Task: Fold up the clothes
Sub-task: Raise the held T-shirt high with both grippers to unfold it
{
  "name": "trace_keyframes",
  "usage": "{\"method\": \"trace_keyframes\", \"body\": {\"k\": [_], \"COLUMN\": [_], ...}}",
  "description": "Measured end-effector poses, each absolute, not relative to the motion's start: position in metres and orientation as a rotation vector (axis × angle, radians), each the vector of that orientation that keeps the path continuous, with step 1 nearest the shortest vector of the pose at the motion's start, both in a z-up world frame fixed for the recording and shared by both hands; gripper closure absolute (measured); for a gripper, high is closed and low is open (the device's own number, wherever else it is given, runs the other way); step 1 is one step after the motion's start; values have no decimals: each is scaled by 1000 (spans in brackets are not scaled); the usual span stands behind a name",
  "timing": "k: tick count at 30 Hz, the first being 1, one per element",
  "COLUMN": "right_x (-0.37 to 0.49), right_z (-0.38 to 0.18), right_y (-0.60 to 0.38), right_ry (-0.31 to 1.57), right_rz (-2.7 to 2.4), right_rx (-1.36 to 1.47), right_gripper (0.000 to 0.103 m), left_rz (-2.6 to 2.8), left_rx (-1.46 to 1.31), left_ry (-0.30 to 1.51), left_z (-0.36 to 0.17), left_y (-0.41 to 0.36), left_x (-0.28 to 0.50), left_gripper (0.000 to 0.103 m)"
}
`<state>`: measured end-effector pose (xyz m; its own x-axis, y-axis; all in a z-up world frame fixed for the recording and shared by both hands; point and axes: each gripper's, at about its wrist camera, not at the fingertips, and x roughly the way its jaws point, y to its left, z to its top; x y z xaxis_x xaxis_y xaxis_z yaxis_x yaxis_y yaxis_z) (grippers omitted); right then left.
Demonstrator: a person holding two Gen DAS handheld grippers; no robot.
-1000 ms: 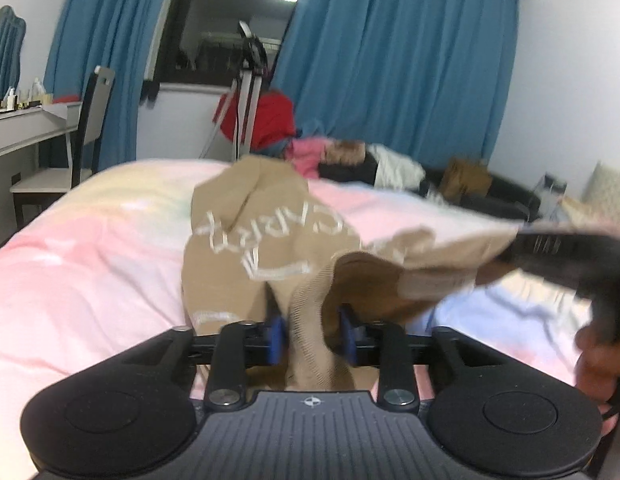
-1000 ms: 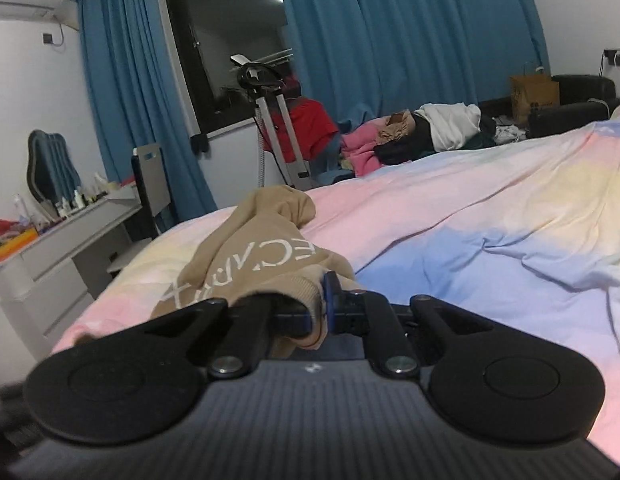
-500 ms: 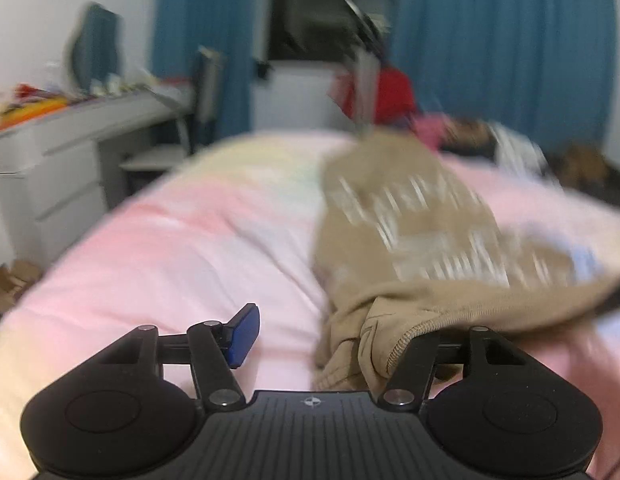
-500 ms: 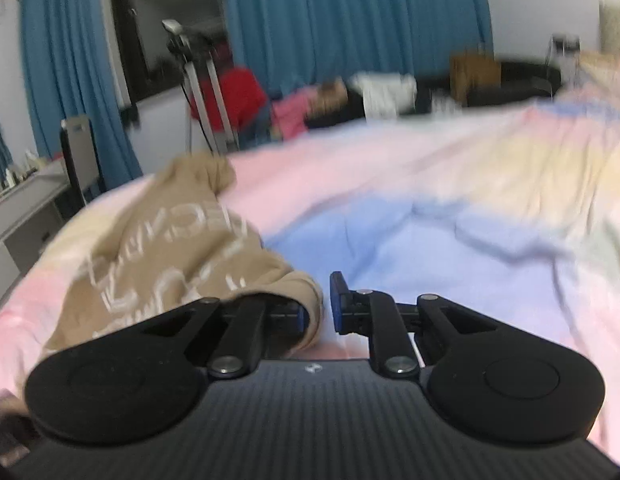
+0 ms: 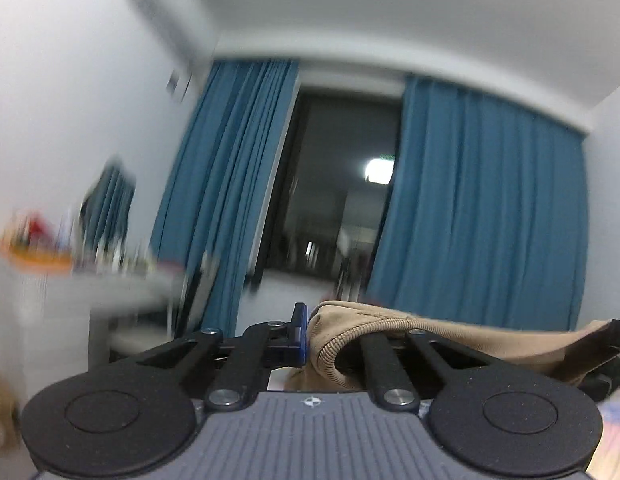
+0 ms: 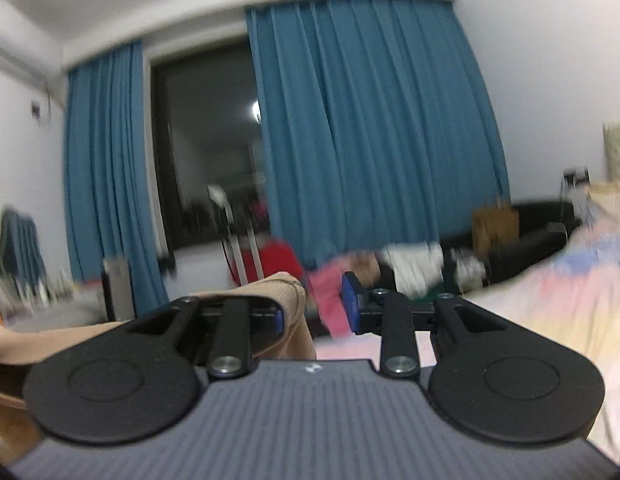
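Note:
A tan sweatshirt [image 5: 449,332] with a ribbed hem is stretched between my two grippers. In the left wrist view its hem is draped over the right finger of my left gripper [image 5: 337,336], whose jaws stand apart. In the right wrist view the tan sweatshirt [image 6: 282,296] hangs over the left finger of my right gripper [image 6: 313,308], whose jaws also stand apart. Both grippers are raised and tilted up towards the window. The rest of the garment hangs out of sight below.
Blue curtains [image 6: 369,128] frame a dark window [image 6: 206,140]. A white dresser [image 5: 50,312] stands at the left. A clothes pile [image 6: 389,264] and a black sofa [image 6: 541,236] lie behind the pastel bed [image 6: 569,304]. A red garment [image 6: 274,260] hangs on a rack.
Both grippers have lifted and tilted upward, raising the sweatshirt off the bed. The jaws opened from their pinch and the hem now hangs over one finger of each.

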<state>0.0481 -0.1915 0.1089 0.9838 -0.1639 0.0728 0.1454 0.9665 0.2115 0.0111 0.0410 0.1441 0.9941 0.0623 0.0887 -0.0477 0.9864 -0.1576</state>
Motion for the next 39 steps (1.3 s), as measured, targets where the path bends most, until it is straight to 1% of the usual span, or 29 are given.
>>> {"method": "trace_keyframes", "body": {"k": [6, 9, 12, 14, 17, 20, 22, 24, 27, 28, 29, 32, 36, 39], "right_x": [-1, -36, -61, -69, -66, -42, -17, 18, 84, 108, 133, 211, 306, 367], "right_z": [234, 286, 330, 352, 370, 367, 355, 336, 293, 278, 262, 204, 114, 40], "right_y": [-198, -200, -208, -212, -208, -202, -199, -197, -195, -194, -193, -193, -198, -206], "right_ry": [-259, -338, -369, -370, -364, -320, -276, -221, -131, -99, -66, 15, 105, 179], "right_rz": [-114, -88, -53, -34, -38, -47, -51, -60, -82, -93, -105, -129, -167, -178], "right_rx": [225, 219, 243, 246, 199, 161, 152, 153, 152, 149, 145, 145, 127, 99], "right_gripper": [72, 72, 72, 72, 72, 72, 72, 72, 72, 72, 72, 71, 70, 70], "left_rz": [13, -6, -29, -37, -37, -38, -40, -33, -19, -13, -11, 6, 18, 20], "left_rx": [-101, -108, -100, -87, -74, -81, -98, -103, -103, -100, -97, -82, -43, -27], "left_ry": [-213, -263, -275, -271, -253, -191, -135, -81, -4, 19, 40, 107, 217, 327], "left_z": [290, 348, 397, 419, 433, 428, 411, 384, 338, 322, 303, 240, 133, 55], "left_y": [43, 44, 42, 41, 42, 47, 56, 63, 70, 72, 74, 71, 61, 59], "left_x": [-18, -41, -59, -62, -51, -17, 18, 68, 143, 167, 192, 274, 382, 446], "left_gripper": [95, 95, 95, 95, 94, 94, 93, 92, 90, 87, 86, 82, 81, 78]}}
